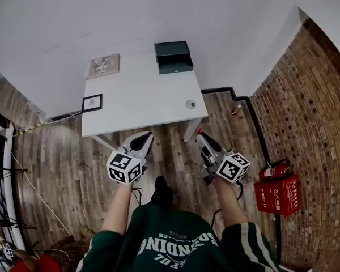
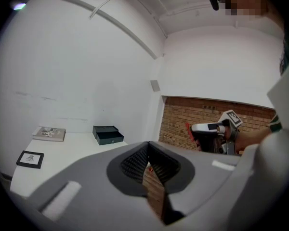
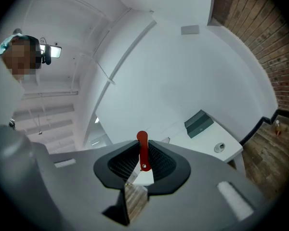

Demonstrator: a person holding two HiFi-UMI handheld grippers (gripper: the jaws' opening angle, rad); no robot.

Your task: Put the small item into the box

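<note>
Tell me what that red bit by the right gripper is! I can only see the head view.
Observer: The right gripper view shows it. The right gripper is shut on a thin red item that sticks up past the gripper's tips.
Operator: Is the left one holding something too?
Observer: No. In the left gripper view, the left gripper is shut with nothing in it.
</note>
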